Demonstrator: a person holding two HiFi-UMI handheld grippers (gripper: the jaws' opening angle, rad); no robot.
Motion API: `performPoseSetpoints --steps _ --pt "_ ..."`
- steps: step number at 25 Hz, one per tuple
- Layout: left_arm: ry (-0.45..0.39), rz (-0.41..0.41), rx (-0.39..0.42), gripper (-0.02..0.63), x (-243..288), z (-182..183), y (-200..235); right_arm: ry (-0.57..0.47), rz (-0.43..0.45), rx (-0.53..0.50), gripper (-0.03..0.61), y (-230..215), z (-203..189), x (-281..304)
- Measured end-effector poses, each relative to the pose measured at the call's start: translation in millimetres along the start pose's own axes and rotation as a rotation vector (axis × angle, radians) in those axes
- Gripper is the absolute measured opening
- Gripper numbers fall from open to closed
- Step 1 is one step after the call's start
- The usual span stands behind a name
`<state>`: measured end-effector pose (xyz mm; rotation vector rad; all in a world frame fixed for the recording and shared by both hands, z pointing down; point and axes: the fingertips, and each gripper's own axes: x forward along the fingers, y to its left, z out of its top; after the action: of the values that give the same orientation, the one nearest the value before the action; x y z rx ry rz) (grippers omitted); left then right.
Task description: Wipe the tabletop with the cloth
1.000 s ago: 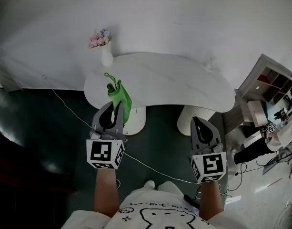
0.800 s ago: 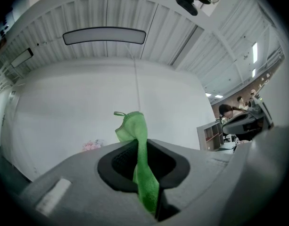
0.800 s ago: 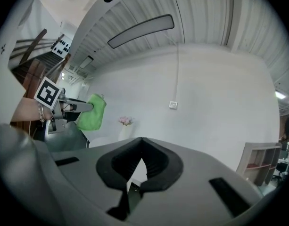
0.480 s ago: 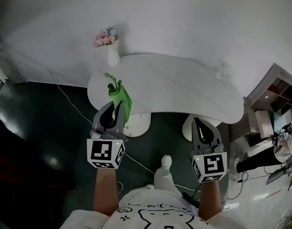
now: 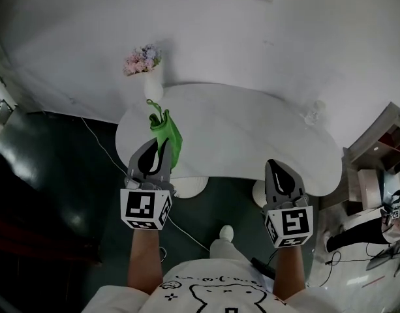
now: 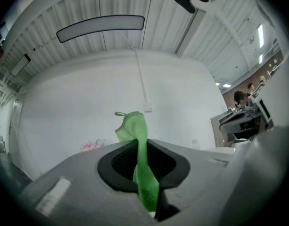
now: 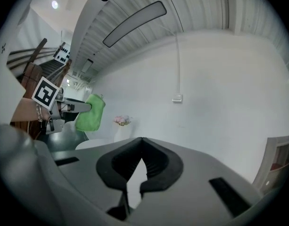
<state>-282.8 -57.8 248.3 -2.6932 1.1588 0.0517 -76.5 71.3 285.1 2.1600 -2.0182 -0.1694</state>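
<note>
The left tool [image 5: 158, 150] is clamped on the green cloth [image 5: 167, 133], which runs up between its jaws and sticks out past their tips, with a small loop at its top corner. In the head view the cloth shows over the near left edge of the white surface [image 5: 252, 132]. The right tool [image 5: 282, 172], well apart to the right, has its jaws closed tip to tip with nothing between them. A vase of flowers [image 5: 147, 72] stands at the surface's far left edge.
</note>
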Motion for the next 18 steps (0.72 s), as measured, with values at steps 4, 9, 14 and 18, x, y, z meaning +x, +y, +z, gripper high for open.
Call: performPoseSetpoints --steps 4,9,14,18 --pt "0.005 0.034 0.005 0.048 36 0 0 -0.013 0.018 0.006 0.0 -36 1 35" --pt "0.033 0.085 0.028 0.048 72 -7 10 -0.018 0.052 0.039 0.0 -65 -6 78" --pt "0.085 0.158 0.027 0.048 88 -24 26 -0.002 0.122 0.065 0.0 -77 -20 119" --pt "0.134 0.216 0.024 0.048 83 -45 41 0.011 0.176 0.073 0.0 -70 -31 144"
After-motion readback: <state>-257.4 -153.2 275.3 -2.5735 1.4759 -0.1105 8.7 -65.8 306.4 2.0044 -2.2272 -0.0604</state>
